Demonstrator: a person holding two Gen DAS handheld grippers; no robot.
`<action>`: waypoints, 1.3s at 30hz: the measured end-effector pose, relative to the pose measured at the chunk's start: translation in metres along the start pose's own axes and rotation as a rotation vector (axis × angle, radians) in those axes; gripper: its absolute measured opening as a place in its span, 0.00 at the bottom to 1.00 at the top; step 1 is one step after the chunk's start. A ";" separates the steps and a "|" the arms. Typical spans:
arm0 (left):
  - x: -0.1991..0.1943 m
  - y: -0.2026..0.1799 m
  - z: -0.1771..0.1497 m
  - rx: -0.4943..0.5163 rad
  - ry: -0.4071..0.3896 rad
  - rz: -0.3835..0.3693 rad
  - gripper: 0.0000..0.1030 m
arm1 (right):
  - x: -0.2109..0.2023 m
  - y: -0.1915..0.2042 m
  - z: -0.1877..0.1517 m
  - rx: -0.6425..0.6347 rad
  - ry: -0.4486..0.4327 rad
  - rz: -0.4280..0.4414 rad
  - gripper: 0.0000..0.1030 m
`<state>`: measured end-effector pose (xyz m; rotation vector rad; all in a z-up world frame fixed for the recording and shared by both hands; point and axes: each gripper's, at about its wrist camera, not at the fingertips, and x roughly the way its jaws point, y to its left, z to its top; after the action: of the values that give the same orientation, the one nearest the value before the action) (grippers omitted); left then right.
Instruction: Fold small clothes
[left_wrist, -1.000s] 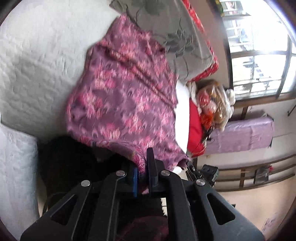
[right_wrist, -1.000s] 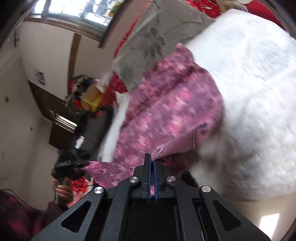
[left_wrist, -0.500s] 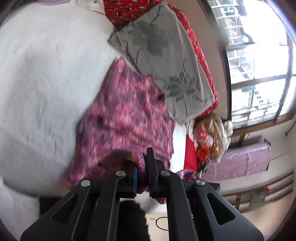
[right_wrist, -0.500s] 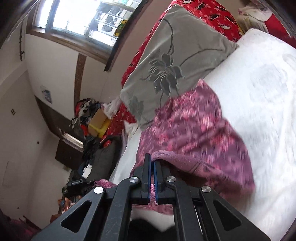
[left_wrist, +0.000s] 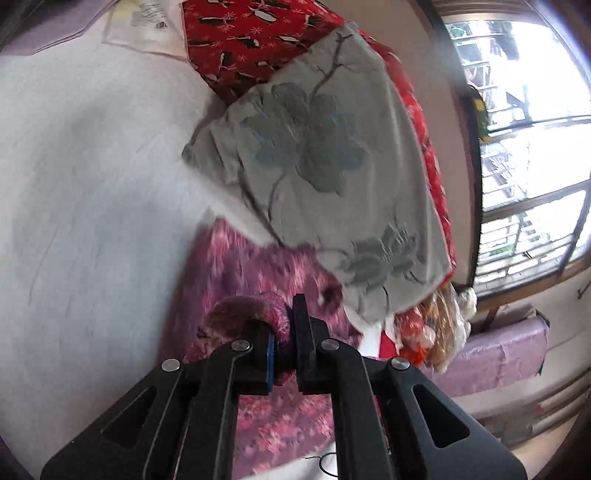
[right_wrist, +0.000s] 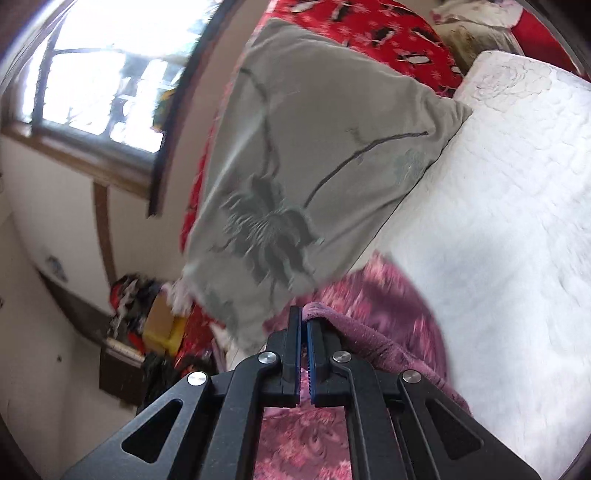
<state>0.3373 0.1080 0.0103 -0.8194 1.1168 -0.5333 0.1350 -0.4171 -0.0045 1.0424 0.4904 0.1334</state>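
Since a second ago both grippers have carried the hem of the pink-and-purple floral fabric garment (left_wrist: 255, 266) forward over its own body, toward the grey square cushion with a stitched flower (left_wrist: 325, 173) — the folded cloth now covers less of the white quilted bedspread (right_wrist: 498, 221). The left gripper (left_wrist: 284, 332) stays clenched on a rolled edge; the right gripper (right_wrist: 303, 332) pinches a thin edge. Only the right view shows cluttered shelves — the left shows a purple-wrapped box (left_wrist: 498, 354).
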 end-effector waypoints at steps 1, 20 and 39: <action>0.009 0.002 0.007 -0.001 0.001 0.009 0.05 | 0.007 -0.002 0.005 0.006 -0.004 -0.007 0.02; 0.018 0.021 0.034 -0.113 -0.044 -0.008 0.35 | 0.017 -0.031 0.036 0.084 -0.086 -0.106 0.50; 0.100 -0.005 -0.033 0.166 -0.001 0.387 0.41 | 0.081 -0.036 0.026 -0.132 0.072 -0.674 0.03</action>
<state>0.3428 0.0216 -0.0492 -0.4435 1.1775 -0.2947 0.2138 -0.4289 -0.0513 0.7013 0.8609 -0.3916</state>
